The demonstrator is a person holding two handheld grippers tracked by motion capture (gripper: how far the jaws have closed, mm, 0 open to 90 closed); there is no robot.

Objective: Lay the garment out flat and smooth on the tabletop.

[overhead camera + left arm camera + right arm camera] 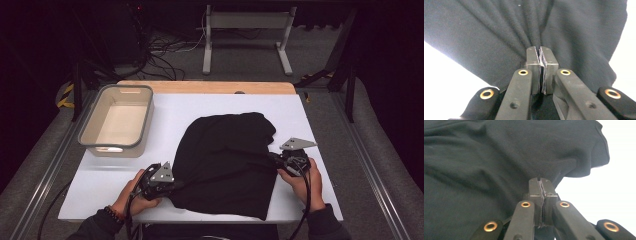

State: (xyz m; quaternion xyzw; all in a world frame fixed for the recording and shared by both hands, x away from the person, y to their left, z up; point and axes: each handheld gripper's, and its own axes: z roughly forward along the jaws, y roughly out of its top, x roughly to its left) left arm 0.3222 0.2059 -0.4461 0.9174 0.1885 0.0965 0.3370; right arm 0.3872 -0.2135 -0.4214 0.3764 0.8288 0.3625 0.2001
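Both grippers are clamped on the black garment (225, 162): left gripper (172, 186) on its left edge, right gripper (272, 157) on its right. Right of the tub (145, 125), it lies on the table (175, 107). Soft, light, it probably sags; edge grips suit it.

Lab: floor cables (165, 52), dark curtained surroundings

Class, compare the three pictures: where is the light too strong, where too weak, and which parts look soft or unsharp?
High view: the room behind is dark, the white table evenly lit, the black cloth shows almost no folds. Left gripper view: the table burns out to plain white, yet the cloth's folds read clearly; the nearest parts of the tongs look soft. Right gripper view: the same white glare at the right, and a darker cloth.
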